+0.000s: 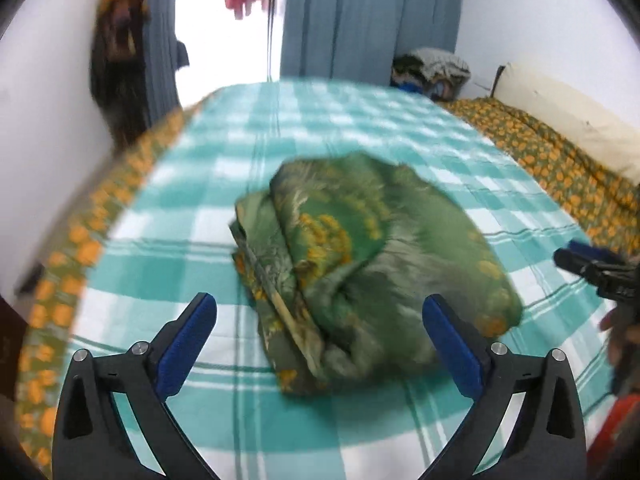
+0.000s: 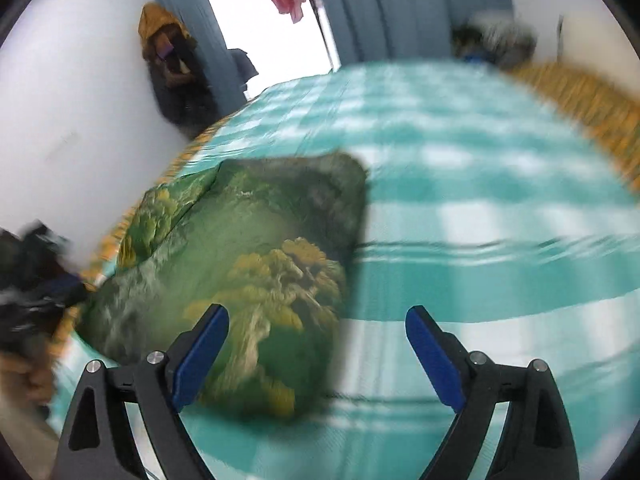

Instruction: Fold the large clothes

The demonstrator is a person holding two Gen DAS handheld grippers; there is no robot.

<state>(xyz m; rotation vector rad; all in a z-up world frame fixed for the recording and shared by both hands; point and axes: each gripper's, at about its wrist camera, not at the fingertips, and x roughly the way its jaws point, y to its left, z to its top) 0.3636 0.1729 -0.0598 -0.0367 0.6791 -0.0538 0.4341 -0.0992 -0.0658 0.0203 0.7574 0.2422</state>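
Note:
A green garment with yellow flower print lies folded into a thick bundle on the teal-and-white checked sheet. It also shows in the right wrist view, left of centre. My left gripper is open and empty, just in front of the bundle. My right gripper is open and empty, with the bundle's near right corner between its fingers' line of sight. The right gripper also shows at the right edge of the left wrist view. Both views are motion-blurred.
The bed has an orange-flowered cover along its sides. A cream pillow and a pile of clothes lie at the far right. Blue curtains and a doorway stand behind. A dark hanging coat is on the left wall.

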